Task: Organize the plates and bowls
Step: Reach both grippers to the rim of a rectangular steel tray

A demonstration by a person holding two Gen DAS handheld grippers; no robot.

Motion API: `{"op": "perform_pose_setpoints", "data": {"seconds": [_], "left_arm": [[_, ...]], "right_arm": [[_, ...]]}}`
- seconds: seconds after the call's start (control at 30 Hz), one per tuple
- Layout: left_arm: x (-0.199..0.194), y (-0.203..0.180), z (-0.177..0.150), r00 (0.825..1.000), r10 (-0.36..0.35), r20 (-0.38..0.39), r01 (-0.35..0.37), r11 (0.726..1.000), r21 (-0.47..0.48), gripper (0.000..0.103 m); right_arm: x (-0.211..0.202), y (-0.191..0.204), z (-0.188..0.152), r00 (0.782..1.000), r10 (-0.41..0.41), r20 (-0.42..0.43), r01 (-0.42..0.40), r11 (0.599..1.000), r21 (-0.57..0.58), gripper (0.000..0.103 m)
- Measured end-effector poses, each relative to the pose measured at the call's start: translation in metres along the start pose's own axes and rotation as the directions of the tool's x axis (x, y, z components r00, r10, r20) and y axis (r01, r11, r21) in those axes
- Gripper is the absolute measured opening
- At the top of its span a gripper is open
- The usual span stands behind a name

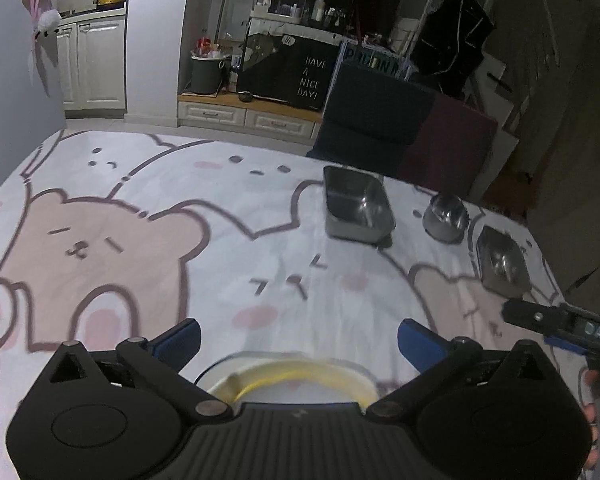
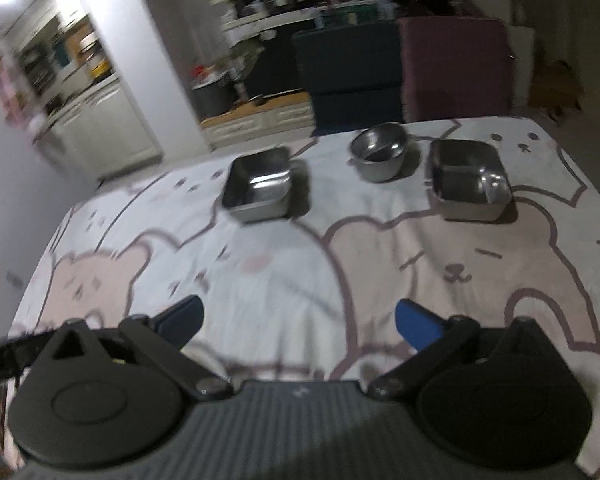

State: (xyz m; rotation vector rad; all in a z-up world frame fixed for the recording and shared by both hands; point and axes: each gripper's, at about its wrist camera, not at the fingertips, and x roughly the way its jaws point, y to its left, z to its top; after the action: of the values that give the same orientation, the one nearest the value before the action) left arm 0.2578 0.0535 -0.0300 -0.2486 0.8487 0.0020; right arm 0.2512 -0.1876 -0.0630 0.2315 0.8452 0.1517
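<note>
Left gripper (image 1: pixel 299 340): spread wide, holding nothing, above a yellow-rimmed plate (image 1: pixel 292 380).
Right gripper (image 2: pixel 299 322): spread wide, holding nothing, over the cloth (image 2: pixel 284 280).
Writing: "HAVE A NICE DAY!" on a black bag (image 1: pixel 312 76); "DAS" on the right gripper's side.
Hidden: plate mostly behind the left gripper; right view blurred.
Steelware: two square tins (image 2: pixel 260 184) (image 2: pixel 468 178) and a round bowl (image 2: pixel 378 152), shiny, apart, at the far edge.

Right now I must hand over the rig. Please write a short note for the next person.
Left gripper: open, empty, above a yellow-rimmed plate at the near edge.
Right gripper: open, empty, over the tablecloth.
Far side: left square steel dish, round steel bowl, right square steel dish, all apart.
Done: nothing stacked yet.
Left: gather and stack the dishes.
</note>
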Motion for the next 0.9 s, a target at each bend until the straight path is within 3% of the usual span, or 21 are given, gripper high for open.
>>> {"op": "perform_pose_setpoints", "data": {"seconds": [0.33,0.43,0.57,0.67,0.8,0.9], "left_arm": [[0.066,-0.007,0.041,0.998,0.025,0.058,-0.025,1.000,0.010,0.103],[0.081,-0.003,0.057,0.996,-0.008,0.090,0.008,1.000,-0.008,0.103],[0.110,0.000,0.076,0.992,-0.080,0.095,0.091,0.989,-0.119,0.101],[0.136,-0.004,0.089,0.991,-0.108,0.081,0.119,0.982,-0.149,0.087],[0.172,-0.015,0.110,0.995,-0.081,0.050,0.087,0.989,-0.116,0.074],[0.199,-0.018,0.118,0.997,-0.073,0.008,0.073,0.991,-0.109,0.063]], "right_arm": [[0.088,0.000,0.042,1.000,0.028,-0.005,-0.026,0.977,0.212,0.103],[0.109,-0.001,0.047,0.999,0.033,-0.019,-0.028,0.969,0.244,0.103],[0.130,-0.009,0.054,0.999,0.042,-0.016,-0.035,0.951,0.308,0.103],[0.138,-0.016,0.056,0.998,0.060,0.004,-0.058,0.936,0.349,0.101],[0.147,-0.020,0.058,0.998,0.057,0.015,-0.059,0.943,0.327,0.093],[0.150,-0.025,0.062,0.995,0.098,0.027,-0.101,0.946,0.306,0.084]]}}
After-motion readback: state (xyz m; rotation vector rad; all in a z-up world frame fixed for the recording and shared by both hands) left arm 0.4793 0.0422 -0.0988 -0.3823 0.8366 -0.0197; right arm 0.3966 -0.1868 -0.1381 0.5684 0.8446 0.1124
